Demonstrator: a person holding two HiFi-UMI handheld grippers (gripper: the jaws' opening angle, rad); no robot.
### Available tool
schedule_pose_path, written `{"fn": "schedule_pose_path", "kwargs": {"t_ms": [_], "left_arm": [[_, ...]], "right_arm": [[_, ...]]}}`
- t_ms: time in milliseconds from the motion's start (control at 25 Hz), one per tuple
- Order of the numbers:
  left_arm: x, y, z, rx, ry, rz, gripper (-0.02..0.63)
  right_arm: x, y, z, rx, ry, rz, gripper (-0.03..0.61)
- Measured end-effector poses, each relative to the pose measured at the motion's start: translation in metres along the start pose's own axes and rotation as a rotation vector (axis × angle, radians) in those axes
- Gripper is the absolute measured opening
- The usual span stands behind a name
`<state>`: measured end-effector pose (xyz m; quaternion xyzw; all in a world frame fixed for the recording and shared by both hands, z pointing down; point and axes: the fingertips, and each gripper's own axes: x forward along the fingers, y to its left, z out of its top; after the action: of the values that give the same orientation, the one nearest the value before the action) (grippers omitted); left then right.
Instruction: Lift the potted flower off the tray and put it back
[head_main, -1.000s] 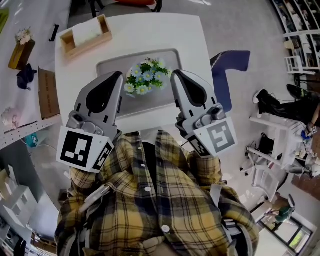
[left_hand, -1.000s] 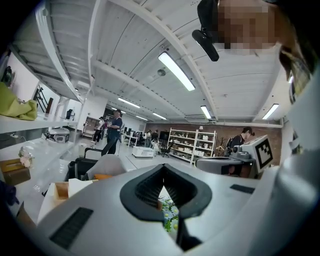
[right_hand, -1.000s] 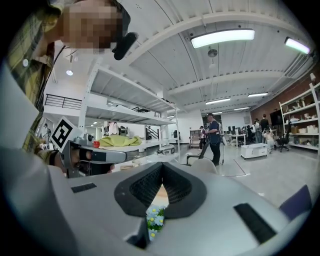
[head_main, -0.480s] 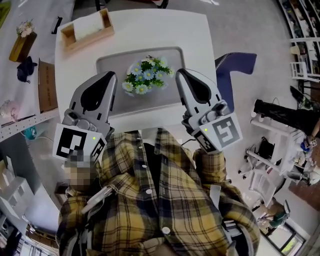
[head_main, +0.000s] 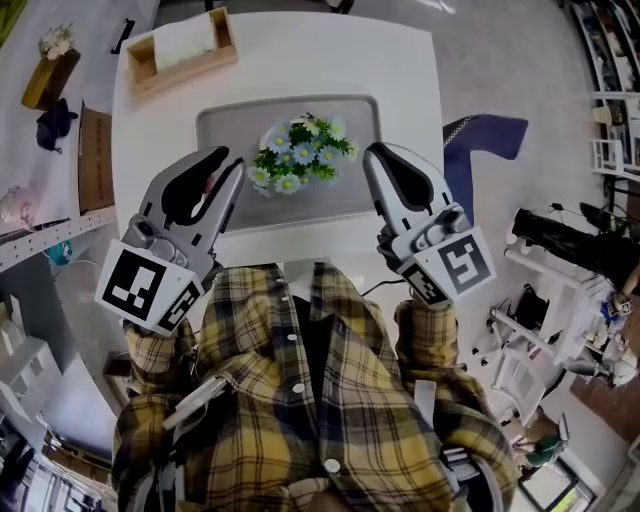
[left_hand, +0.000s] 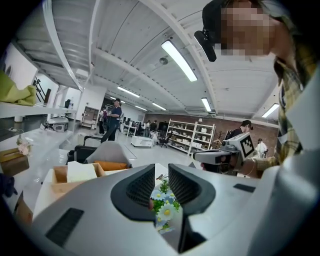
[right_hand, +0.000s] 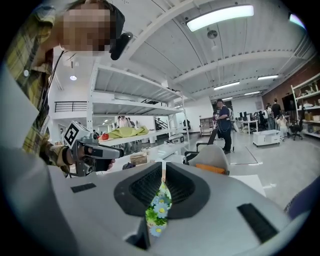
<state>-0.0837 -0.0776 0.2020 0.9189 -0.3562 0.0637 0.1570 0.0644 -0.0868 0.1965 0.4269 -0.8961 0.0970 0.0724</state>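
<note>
The potted flower (head_main: 300, 152), a bunch of white and pale-blue daisy blooms over green leaves, stands on the flat grey rectangular tray (head_main: 225, 125) in the middle of the square white table (head_main: 300, 60). The person keeps both elbows tucked against the yellow plaid shirt (head_main: 300, 400) and points a grey gripper over the table's near edge on either side of the plant, clear of it. The left gripper (head_main: 228, 165) is just parting its jaws on nothing, and the right gripper (head_main: 375, 152) has its jaws pressed together, empty.
</note>
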Motion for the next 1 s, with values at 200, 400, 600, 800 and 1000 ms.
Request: {"fn": "schedule_pose_path", "kwargs": {"t_ms": [200, 400, 600, 800, 1000], "left_arm": [[0.005, 0.009, -0.016, -0.014, 0.038, 0.001, 0.104], [0.012, 0.025, -0.032, -0.02, 0.071, 0.005, 0.15], [0.022, 0.044, -0.051, -0.016, 0.111, -0.012, 0.206], [0.035, 0.063, -0.083, 0.009, 0.18, -0.027, 0.231], [0.046, 0.078, -0.108, 0.053, 0.25, -0.031, 0.241]], "right_arm": [[0.003, -0.008, -0.017, -0.015, 0.055, 0.035, 0.058], [0.01, -0.02, -0.036, -0.005, 0.098, 0.075, 0.104], [0.018, -0.031, -0.05, 0.025, 0.114, 0.122, 0.164], [0.026, -0.051, -0.072, 0.03, 0.143, 0.153, 0.193], [0.03, -0.062, -0.091, 0.021, 0.183, 0.195, 0.215]]}}
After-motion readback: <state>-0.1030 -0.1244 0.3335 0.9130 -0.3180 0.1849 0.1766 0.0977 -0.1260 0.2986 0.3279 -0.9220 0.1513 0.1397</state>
